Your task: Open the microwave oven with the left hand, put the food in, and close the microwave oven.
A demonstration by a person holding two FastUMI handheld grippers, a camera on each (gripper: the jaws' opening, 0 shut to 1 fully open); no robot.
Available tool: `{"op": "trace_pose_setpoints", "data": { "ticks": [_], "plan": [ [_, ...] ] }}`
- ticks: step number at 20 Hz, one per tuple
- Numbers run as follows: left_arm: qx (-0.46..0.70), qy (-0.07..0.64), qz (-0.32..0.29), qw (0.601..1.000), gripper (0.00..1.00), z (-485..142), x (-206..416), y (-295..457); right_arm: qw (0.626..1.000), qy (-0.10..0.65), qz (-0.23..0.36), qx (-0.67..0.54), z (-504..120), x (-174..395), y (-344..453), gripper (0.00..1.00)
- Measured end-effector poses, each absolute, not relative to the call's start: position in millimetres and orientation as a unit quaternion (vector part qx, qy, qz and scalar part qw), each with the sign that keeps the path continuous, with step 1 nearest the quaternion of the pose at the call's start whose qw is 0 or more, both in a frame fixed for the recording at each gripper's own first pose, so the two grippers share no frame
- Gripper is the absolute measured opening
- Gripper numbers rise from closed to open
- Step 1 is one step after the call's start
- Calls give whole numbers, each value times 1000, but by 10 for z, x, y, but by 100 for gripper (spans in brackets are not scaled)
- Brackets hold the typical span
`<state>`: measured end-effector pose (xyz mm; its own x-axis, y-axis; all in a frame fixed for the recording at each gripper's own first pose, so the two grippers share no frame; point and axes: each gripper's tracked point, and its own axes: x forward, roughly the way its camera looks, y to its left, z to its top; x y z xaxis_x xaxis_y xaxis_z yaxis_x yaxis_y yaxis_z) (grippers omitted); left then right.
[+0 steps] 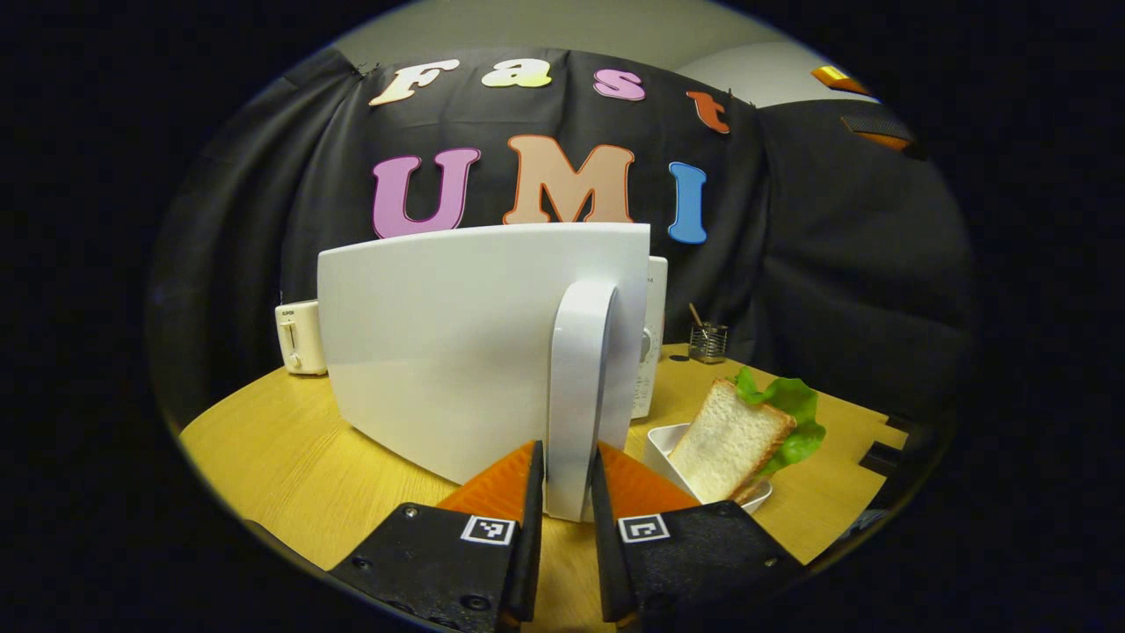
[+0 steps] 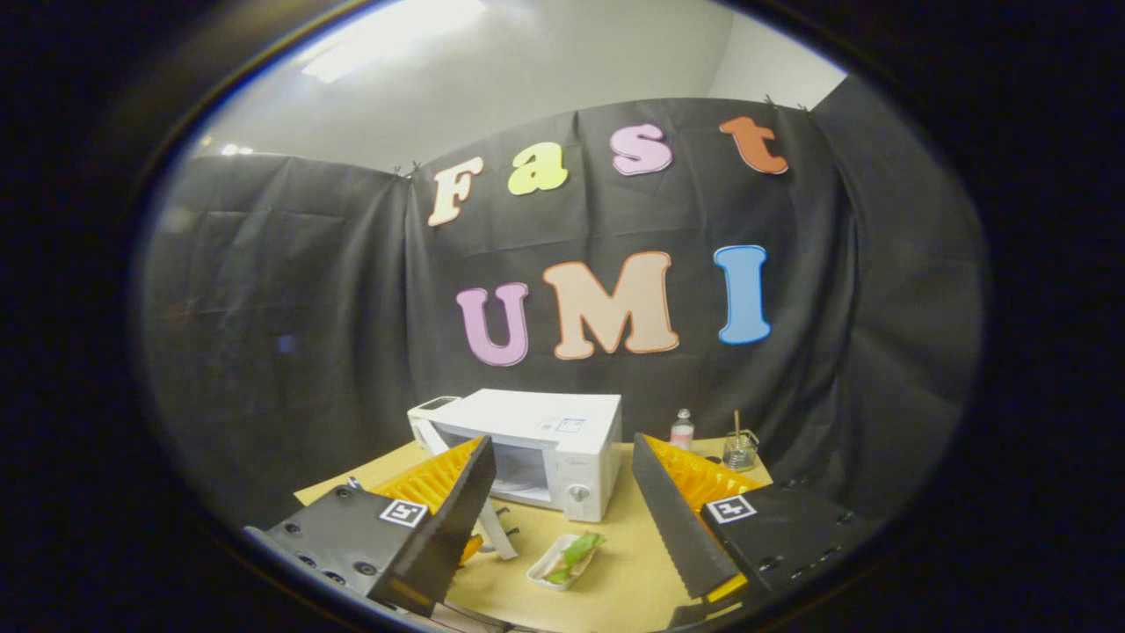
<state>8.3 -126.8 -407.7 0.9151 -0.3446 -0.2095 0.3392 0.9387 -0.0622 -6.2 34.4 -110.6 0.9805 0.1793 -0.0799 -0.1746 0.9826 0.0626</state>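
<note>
A: Why does the left gripper (image 1: 567, 492) sit so low at 6 o'clock?
B: Its fingers pinch the door handle (image 1: 580, 396), so the microwave door (image 1: 439, 352) swings out and the hand reaches level and straight.
A: And the food?
B: The sandwich (image 1: 738, 435) waits in its dish (image 1: 661, 440) on the surface (image 1: 290, 457) at 4 o'clock. The right gripper (image 2: 562, 510) hovers high, fingers spread, aimed at the microwave (image 2: 545, 448).

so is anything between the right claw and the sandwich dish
Nothing visible. The right claw hangs open above the table, and the sandwich dish lies in plain sight below it, in front of the microwave.
</note>
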Motion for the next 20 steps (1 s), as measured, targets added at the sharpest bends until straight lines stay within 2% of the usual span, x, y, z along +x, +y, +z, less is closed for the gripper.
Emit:
{"op": "trace_pose_setpoints", "data": {
  "ticks": [1, 2, 4, 5, 7, 10, 12, 13, 15, 20],
  "plan": [
    [-16, 111, -177, 978, 31, -4077, 40, -1223, 995, 39, 89, 22, -1097, -61, 365, 94],
    [-19, 111, -177, 978, 28, -4077, -3, -1153, 995, 36, 89, 15, -1102, -65, 382, 94],
    [-22, 115, -173, 978, 34, -4086, -68, -1020, 995, 33, 91, 11, -1126, -63, 446, 94],
    [-24, 119, -172, 978, 39, -4090, -95, -955, 995, 34, 96, 11, -1145, -71, 485, 98],
    [-32, 129, -171, 976, 49, -4126, -159, -846, 994, 33, 102, 8, -1157, -90, 563, 94],
    [-37, 139, -159, 977, 54, -4160, -249, -623, 994, 35, 104, -2, -1232, -86, 628, 98],
    [-37, 140, -146, 979, 68, -4161, -300, -439, 994, 36, 107, -7, -1275, -84, 695, 98],
    [-36, 140, -138, 980, 80, -4166, -330, -340, 993, 37, 109, -8, -1293, -82, 723, 98],
    [-41, 140, -132, 980, 90, -4162, -403, -193, 993, 37, 114, -9, -1331, -86, 790, 94],
    [-43, 134, -100, 985, 91, -4140, -557, 269, 991, 41, 124, 2, -1403, -71, 881, 94]
  ]
}}
